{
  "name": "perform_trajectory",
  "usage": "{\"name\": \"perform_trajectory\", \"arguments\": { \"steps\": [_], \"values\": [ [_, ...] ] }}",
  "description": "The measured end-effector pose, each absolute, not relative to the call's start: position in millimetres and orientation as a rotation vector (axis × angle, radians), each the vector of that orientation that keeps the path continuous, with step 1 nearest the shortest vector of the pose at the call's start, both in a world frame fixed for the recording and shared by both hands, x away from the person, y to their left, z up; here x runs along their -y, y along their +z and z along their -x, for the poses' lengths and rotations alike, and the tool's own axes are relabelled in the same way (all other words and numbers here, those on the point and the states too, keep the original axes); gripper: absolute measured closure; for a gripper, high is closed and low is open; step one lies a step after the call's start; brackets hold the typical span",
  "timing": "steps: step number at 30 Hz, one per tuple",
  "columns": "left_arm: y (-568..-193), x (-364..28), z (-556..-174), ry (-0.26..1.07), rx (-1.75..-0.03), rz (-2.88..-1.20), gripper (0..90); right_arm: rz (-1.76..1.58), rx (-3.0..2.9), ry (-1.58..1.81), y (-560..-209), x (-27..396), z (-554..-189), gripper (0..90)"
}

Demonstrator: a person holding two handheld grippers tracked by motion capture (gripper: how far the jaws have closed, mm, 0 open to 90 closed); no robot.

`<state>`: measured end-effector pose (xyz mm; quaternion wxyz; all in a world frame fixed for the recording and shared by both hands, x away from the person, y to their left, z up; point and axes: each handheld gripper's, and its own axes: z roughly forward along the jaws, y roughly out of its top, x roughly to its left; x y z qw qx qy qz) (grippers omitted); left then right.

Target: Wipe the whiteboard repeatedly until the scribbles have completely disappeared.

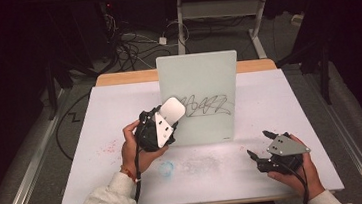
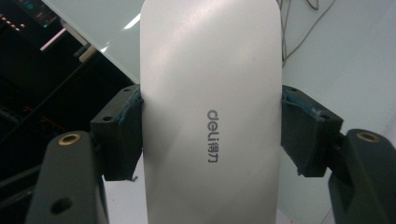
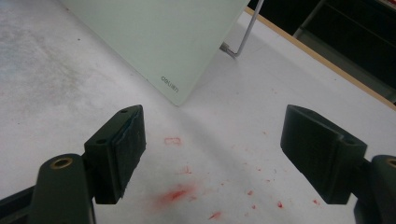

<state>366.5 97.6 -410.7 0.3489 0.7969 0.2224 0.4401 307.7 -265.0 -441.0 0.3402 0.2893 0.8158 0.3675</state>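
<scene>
A pale glass whiteboard [image 1: 201, 97] stands upright on a wire stand in the middle of the table, with a black scribble [image 1: 207, 106] across it. My left gripper [image 1: 168, 118] is raised at the board's left edge and is shut on a white eraser [image 1: 173, 109]. In the left gripper view that white eraser [image 2: 211, 112] carries a grey logo and sits clamped between both pads [image 2: 128, 126]. My right gripper [image 1: 258, 144] rests low at the front right of the table, open, with nothing between its jaws. The right gripper view has the board's lower corner [image 3: 175, 86] ahead of my right gripper [image 3: 212, 149].
The white table [image 1: 279, 102] has red marker smudges [image 3: 177, 193] near my right gripper and a faint blue ring [image 1: 167, 169] near the front. A wooden edge [image 1: 116, 78] runs behind the board. Cables and desk legs lie on the floor beyond.
</scene>
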Motion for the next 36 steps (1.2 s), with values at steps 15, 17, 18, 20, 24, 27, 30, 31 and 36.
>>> {"name": "perform_trajectory", "arguments": {
  "steps": [15, 17, 18, 20, 24, 27, 30, 31, 36],
  "values": [
    [-407, -60, -367, 1.206, -0.630, -2.026, 29.2, -0.756, -2.128, 0.959, -442, 264, -308, 22.8],
    [-406, -55, -368, 1.213, -0.640, -2.013, 29.2, -0.754, -2.131, 0.959, -442, 264, -309, 22.8],
    [-406, -52, -368, 1.220, -0.642, -2.010, 29.2, -0.752, -2.134, 0.960, -442, 264, -309, 22.8],
    [-406, -47, -369, 1.223, -0.649, -1.999, 29.2, -0.750, -2.137, 0.964, -442, 263, -308, 22.8],
    [-407, -35, -369, 1.233, -0.673, -1.974, 29.2, -0.747, -2.135, 0.974, -442, 263, -308, 22.8],
    [-408, -23, -369, 1.251, -0.678, -1.967, 29.1, -0.744, -2.138, 0.975, -442, 263, -308, 22.8],
    [-409, -11, -368, 1.271, -0.674, -1.971, 29.2, -0.740, -2.138, 0.978, -442, 263, -307, 22.8],
    [-410, -7, -368, 1.286, -0.669, -1.974, 29.2, -0.741, -2.139, 0.987, -442, 263, -307, 22.8],
    [-417, 11, -366, 1.286, -0.628, -2.000, 29.1, -0.736, -2.142, 0.989, -442, 264, -307, 22.8]
  ]
}}
